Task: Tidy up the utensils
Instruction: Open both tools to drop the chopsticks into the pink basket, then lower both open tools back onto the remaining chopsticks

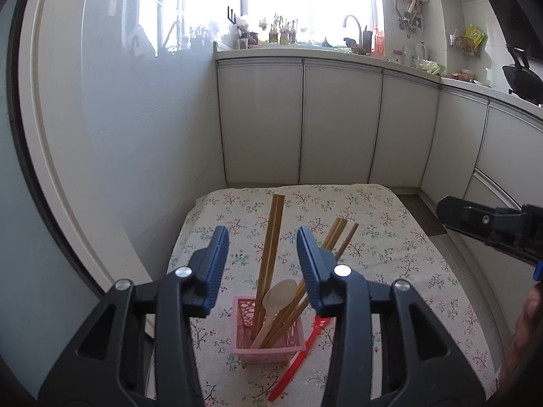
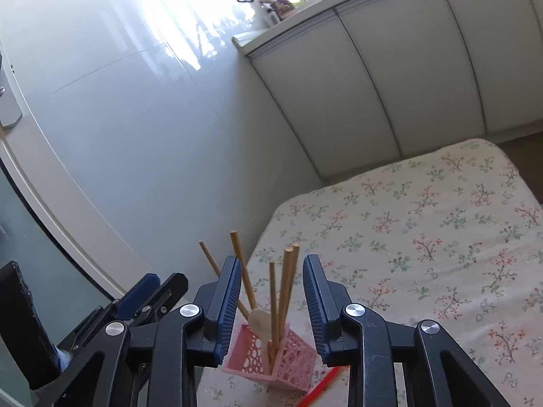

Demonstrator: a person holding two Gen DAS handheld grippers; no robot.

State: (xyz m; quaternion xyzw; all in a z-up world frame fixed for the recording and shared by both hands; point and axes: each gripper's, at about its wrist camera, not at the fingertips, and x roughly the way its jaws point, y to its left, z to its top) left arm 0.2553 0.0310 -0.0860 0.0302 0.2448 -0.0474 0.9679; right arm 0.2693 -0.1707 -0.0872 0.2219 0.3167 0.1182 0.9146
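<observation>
A pink lattice holder [image 1: 268, 337] stands on the floral tablecloth [image 1: 390, 247] and holds several wooden chopsticks [image 1: 271, 244] and a pale wooden spoon [image 1: 280, 298]. A red plastic utensil [image 1: 298, 359] lies on the cloth against the holder's right side. My left gripper [image 1: 263, 237] is open and empty, held above the holder. In the right wrist view the holder [image 2: 271, 359], chopsticks [image 2: 286, 288], spoon [image 2: 259, 322] and red utensil [image 2: 322, 383] sit below my right gripper [image 2: 271, 271], which is open and empty. The left gripper also shows there at lower left [image 2: 149, 291].
White cabinet doors [image 1: 339, 118] stand behind the table. A glossy white wall [image 1: 135, 118] runs along the left. The right gripper's body [image 1: 492, 224] shows at the right edge of the left wrist view. The counter [image 1: 305, 51] carries a sink and bottles.
</observation>
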